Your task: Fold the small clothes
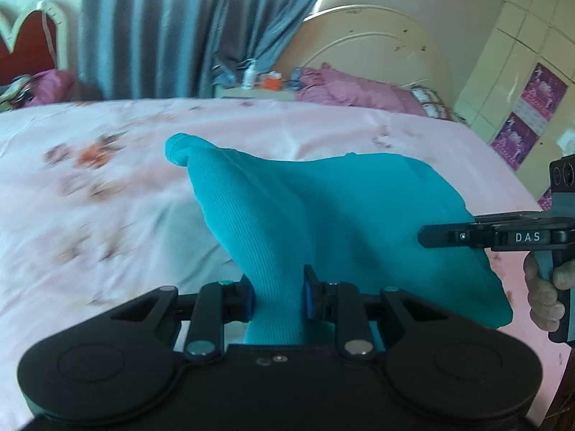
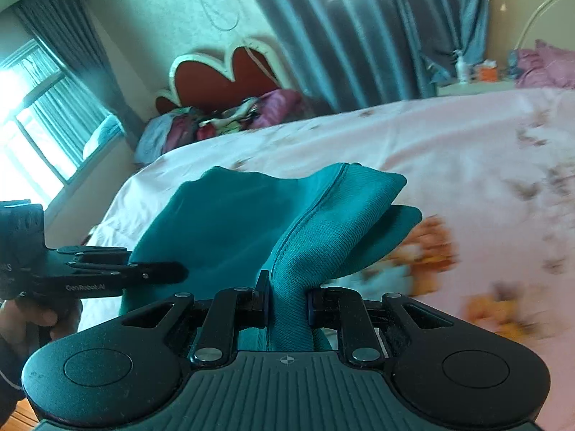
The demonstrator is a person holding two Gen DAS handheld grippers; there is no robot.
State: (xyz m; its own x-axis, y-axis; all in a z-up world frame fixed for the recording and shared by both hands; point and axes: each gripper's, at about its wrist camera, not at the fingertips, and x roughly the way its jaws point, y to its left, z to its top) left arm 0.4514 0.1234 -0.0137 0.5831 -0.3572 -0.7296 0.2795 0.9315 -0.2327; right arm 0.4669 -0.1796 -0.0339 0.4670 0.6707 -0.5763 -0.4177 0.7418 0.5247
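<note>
Both grippers pinch the teal garment (image 1: pixel 323 208); left gripper (image 1: pixel 276 298) clamps a ribbed bunch between its pads; right gripper (image 2: pixel 287 305) clamps a seamed fold; cloth hangs ahead of both, over the pink bedsheet (image 1: pixel 107 179).

A pink floral bedsheet (image 1: pixel 107 197) lies below grey-blue curtains (image 1: pixel 151 28), a red headboard (image 2: pixel 230 75) and a cream headboard (image 1: pixel 366 39).

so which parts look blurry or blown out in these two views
Left wrist view: the floral bedsheet smears with motion blur, while the teal garment and left gripper stay sharp. Right wrist view: the window is blown out, and the sheet's prints blur at right.
</note>
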